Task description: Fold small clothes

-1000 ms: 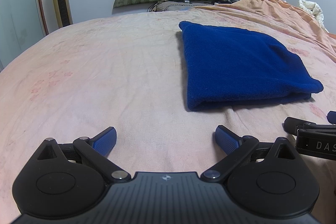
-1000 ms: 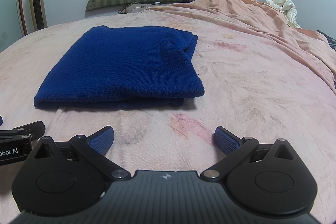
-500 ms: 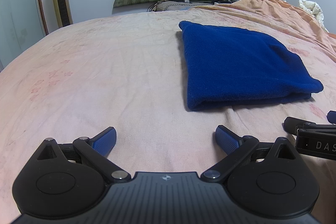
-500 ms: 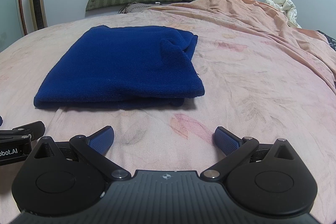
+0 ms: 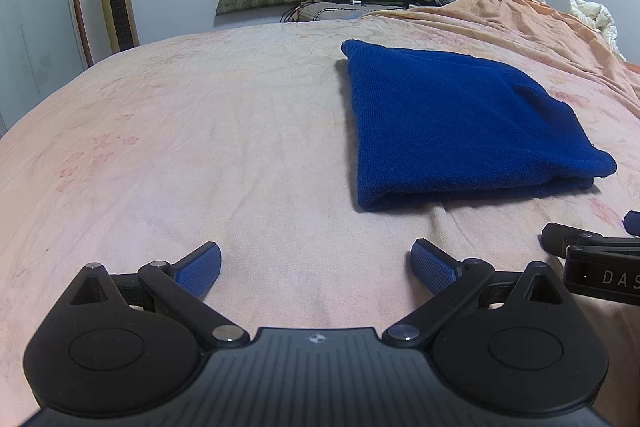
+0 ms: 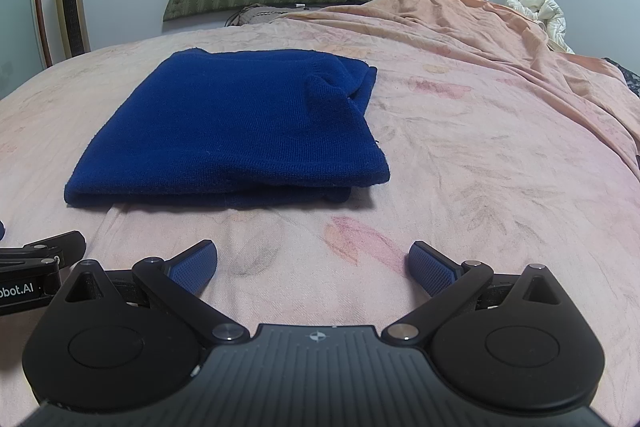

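Blue knit garment (image 6: 240, 123) lies folded flat, layered edge facing forward.

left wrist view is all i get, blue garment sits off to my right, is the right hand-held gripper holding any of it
Observer: No. The right hand-held gripper is open and empty, short of the blue garment.
Operator: does the fold look neat on its far right side
Observer: Not quite. The right wrist view shows a raised flap near the garment's right edge, with a lower layer poking out beneath.
Operator: anything on the bed to the right of it
Observer: Only rumpled orange bedding further right; the sheet beside the garment is bare.
Operator: is my hand-held gripper visible from there
Observer: Yes, part of the left hand-held gripper shows at the left edge, clear of the garment.
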`<state>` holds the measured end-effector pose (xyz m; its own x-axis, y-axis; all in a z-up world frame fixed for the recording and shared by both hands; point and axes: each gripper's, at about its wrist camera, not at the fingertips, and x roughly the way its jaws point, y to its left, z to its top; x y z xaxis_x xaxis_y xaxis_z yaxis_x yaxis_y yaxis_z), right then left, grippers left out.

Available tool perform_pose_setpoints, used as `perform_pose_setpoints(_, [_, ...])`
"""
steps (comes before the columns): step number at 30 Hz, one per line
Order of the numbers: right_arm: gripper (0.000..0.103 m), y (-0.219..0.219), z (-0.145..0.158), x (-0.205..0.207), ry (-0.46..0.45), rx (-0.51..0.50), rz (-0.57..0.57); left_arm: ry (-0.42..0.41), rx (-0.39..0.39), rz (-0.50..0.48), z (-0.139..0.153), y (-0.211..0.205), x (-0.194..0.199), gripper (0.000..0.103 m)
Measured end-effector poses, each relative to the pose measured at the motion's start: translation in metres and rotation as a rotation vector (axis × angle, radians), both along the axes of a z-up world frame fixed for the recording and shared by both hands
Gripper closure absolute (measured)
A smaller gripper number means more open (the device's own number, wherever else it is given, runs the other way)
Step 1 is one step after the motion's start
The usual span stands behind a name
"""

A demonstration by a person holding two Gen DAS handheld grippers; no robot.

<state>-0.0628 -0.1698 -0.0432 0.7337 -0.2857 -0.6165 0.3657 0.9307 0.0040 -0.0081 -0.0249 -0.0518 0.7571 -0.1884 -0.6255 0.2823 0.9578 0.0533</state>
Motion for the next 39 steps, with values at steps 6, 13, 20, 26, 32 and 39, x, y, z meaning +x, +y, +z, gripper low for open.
perform_pose_setpoints(6, [0.0, 0.0, 0.0001, 0.0, 0.0, 0.0, 0.0, 0.002, -0.002, 0.002, -0.001, 0.0015, -0.0005, 0.0])
perform_pose_setpoints(13, [0.0, -0.0001, 0.0001, 0.0, 0.0, 0.0, 0.0, 0.004, -0.004, 0.004, -0.002, 0.0024, -0.0002, 0.0])
perform_pose_setpoints(20, [0.0, -0.0002, 0.0002, 0.0, 0.0, 0.0, 0.0, 0.003, 0.0, 0.006, -0.0024, 0.0019, -0.0011, 0.0])
perform_pose_setpoints(26, [0.0, -0.0001, 0.0003, -0.0001, 0.0, 0.001, 0.0, 0.003, 0.0, 0.006, -0.0024, 0.0019, -0.0009, 0.0])
perform_pose_setpoints(32, [0.0, -0.0004, 0.0004, -0.0001, 0.0, 0.001, 0.0, 0.003, 0.0, 0.006, -0.0026, 0.0019, -0.0008, 0.0])
perform_pose_setpoints(39, [0.0, 0.0, 0.0005, -0.0001, 0.0, 0.001, 0.0, 0.003, 0.0, 0.006, -0.0025, 0.0019, -0.0004, 0.0])
